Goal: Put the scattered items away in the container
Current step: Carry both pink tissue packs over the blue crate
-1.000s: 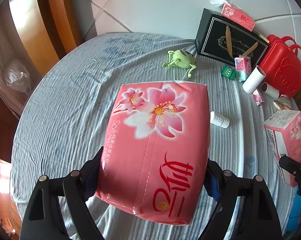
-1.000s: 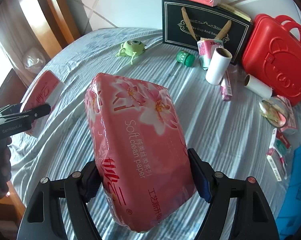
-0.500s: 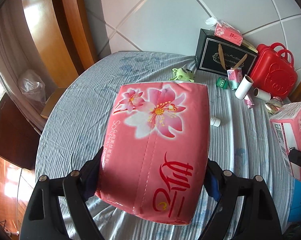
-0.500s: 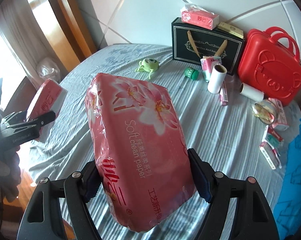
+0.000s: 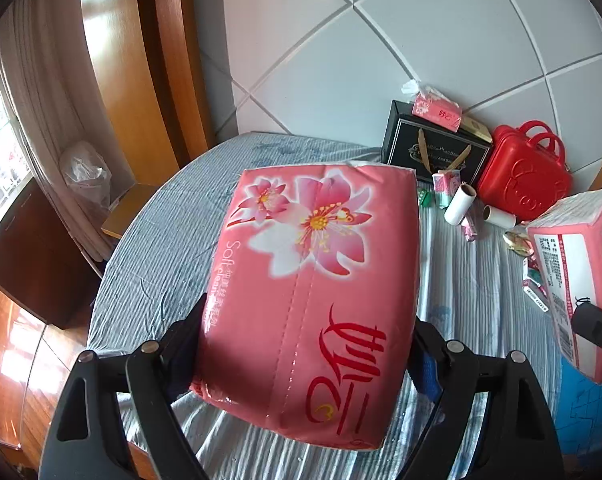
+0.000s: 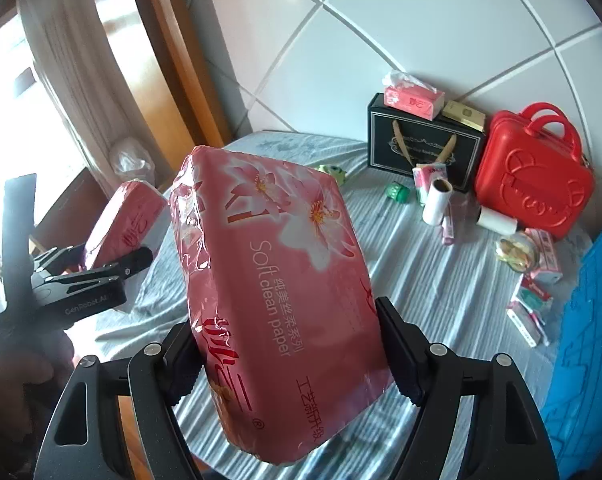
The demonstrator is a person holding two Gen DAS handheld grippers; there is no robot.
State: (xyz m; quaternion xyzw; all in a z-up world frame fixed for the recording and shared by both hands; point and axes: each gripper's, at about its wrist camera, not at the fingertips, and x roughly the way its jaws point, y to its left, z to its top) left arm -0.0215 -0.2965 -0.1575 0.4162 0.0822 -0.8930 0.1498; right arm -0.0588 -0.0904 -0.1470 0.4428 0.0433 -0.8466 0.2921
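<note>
Each gripper grips a pink flowered pack of tissue paper, lifted above the bed. In the left wrist view my left gripper (image 5: pixel 307 340) is shut on its pack (image 5: pixel 313 280), pads pressed into both long sides. The right-hand pack (image 5: pixel 577 264) shows at the right edge. In the right wrist view my right gripper (image 6: pixel 289 340) is shut on the second pack (image 6: pixel 281 280), which is tilted. The left gripper (image 6: pixel 97 276) and its pack (image 6: pixel 125 220) appear at the left there, with a hand on the handle. A blue patterned container (image 6: pixel 593 320) lies at the right edge.
On the striped grey-blue bed sheet (image 6: pixel 421 280), against the white wall, stand a black gift bag (image 6: pixel 421 148) with a small tissue pack on top and a red case (image 6: pixel 533 188). Near them lie white rolls (image 6: pixel 437 202), a green cap (image 6: pixel 397 192), a green plush toy (image 6: pixel 333 172) and small packets (image 6: pixel 533 308).
Both grippers have risen with their packs still held. The bed and the items on it look smaller and farther below, and more wall shows.
</note>
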